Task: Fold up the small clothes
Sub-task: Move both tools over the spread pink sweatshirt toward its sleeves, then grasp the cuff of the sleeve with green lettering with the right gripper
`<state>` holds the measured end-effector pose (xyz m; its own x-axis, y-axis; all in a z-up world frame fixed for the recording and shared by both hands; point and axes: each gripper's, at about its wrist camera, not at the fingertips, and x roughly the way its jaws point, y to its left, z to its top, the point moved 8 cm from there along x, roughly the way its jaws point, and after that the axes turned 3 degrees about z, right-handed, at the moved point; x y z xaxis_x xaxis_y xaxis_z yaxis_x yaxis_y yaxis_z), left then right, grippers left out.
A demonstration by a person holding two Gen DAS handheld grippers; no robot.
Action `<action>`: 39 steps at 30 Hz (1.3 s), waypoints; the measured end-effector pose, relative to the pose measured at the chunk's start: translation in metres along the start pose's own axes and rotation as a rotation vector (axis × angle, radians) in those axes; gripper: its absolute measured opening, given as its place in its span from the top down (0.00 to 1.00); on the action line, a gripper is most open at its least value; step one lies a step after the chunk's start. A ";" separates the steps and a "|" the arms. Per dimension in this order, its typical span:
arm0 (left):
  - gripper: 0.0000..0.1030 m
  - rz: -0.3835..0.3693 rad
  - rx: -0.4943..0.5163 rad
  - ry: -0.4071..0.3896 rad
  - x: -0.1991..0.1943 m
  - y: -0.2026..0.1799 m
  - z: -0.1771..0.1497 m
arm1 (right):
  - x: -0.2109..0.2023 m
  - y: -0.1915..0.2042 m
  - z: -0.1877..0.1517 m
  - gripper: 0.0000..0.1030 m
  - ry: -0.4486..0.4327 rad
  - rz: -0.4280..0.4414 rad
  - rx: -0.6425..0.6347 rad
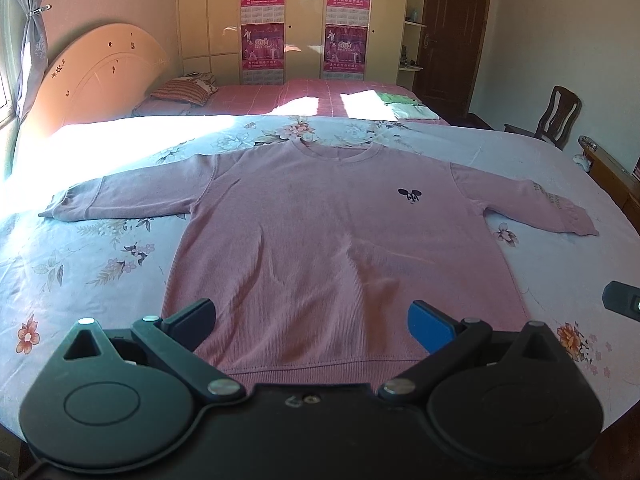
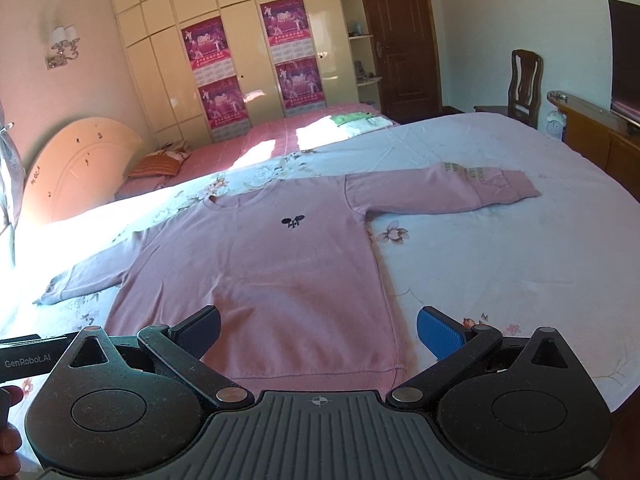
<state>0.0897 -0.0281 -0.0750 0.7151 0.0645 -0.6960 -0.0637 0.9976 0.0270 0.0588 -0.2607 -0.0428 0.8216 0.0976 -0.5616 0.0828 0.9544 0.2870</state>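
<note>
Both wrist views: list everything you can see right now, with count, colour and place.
sweater: one, pink, spread flat on the near bed, sleeves out, small dark logo on the chest
floral bedspread: one, pale blue with flowers, under the sweater
far bed: one, pink cover, beyond the near bed
pillow: one, striped, at the far bed's head
folded clothes: small stack, green and white, on the far bed
posters: four, magenta, on the cream wardrobe
chair: one, dark wood, by the door
left hand-held gripper: open, above the sweater's hem
right hand-held gripper: open, above the hem's right corner
</note>
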 end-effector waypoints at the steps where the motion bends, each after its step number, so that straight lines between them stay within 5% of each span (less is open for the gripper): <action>1: 0.00 0.002 0.000 -0.002 0.005 -0.002 0.003 | 0.005 -0.005 0.004 0.00 -0.001 -0.007 0.002; 26: 0.00 0.051 0.019 0.104 0.171 -0.082 0.069 | 0.178 -0.186 0.071 0.00 0.112 -0.192 0.148; 39: 0.00 0.057 0.005 0.142 0.223 -0.108 0.088 | 0.245 -0.260 0.086 0.01 0.167 -0.282 0.223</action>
<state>0.3170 -0.1195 -0.1699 0.6048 0.1172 -0.7877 -0.0981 0.9925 0.0724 0.2870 -0.5095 -0.1881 0.6475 -0.0971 -0.7558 0.4277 0.8672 0.2551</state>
